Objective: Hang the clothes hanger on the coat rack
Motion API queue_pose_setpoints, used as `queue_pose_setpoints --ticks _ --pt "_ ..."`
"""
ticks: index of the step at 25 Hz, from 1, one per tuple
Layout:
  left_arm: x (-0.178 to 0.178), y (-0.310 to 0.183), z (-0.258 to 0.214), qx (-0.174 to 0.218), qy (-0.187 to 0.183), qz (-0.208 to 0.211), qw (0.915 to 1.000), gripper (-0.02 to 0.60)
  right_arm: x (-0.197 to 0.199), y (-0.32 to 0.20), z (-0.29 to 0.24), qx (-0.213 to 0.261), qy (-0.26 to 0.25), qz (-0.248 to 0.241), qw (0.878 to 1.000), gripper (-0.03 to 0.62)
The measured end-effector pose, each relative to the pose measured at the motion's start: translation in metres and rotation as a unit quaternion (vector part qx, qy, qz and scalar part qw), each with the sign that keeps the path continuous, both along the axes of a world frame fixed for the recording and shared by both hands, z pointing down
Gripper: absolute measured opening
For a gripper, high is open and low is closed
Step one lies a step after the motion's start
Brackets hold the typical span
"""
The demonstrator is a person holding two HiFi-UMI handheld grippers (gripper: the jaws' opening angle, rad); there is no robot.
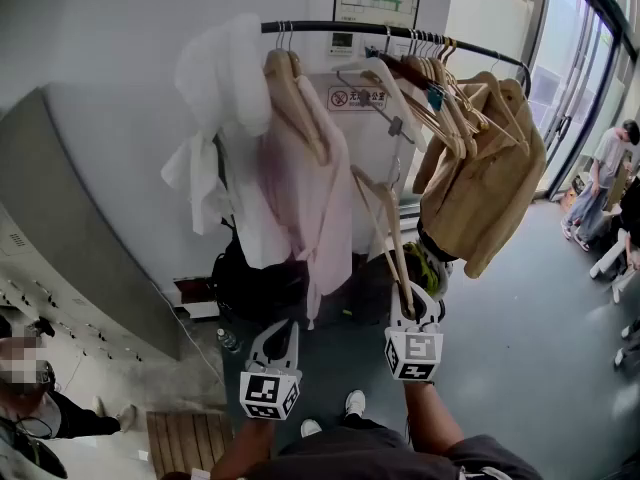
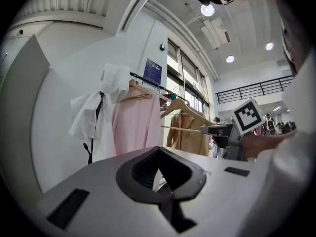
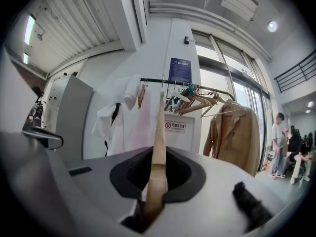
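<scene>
The carry-to-rail step is judged in hand. A wooden hanger (image 1: 388, 218) is clamped by one arm in the right gripper (image 1: 413, 303) and slants toward 11 o'clock, below the coat rack rail (image 1: 330, 28). The left gripper (image 1: 280, 333) is closed on nothing. Next, the hanger's hook must be raised over the bare rail at 12 o'clock.

Pale tan wood hanger (image 1: 388, 230). Soft pink garment (image 1: 315, 193), white shirt (image 1: 220, 88). Khaki-beige jacket (image 1: 490, 183), plain, no pattern. Black rail (image 1: 330, 28). White wall (image 1: 110, 38). Grey-blue floor (image 1: 520, 348).
</scene>
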State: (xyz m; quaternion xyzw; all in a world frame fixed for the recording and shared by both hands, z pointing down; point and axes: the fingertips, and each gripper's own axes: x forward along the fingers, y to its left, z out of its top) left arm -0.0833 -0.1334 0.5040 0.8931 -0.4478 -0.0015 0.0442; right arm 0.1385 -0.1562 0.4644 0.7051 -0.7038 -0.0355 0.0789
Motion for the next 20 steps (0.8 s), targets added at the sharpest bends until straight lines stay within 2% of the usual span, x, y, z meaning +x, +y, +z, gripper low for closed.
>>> queue_pose_setpoints --ticks 5,13,20 --pt "0.007 -0.01 0.002 -0.004 -0.003 -0.006 1.0 0.002 0.0 -0.014 -0.01 0.009 -0.006 -0.017 1.0 0.044" --pt "0.027 -0.035 -0.006 0.0 -0.005 -0.035 0.9994 0.002 0.023 -0.054 -0.039 0.036 -0.017 -0.043 0.998 0.044" --pt "0.052 -0.062 -0.016 0.01 -0.023 -0.068 0.9974 0.002 0.033 -0.1 -0.05 0.047 -0.036 -0.095 0.994 0.044"
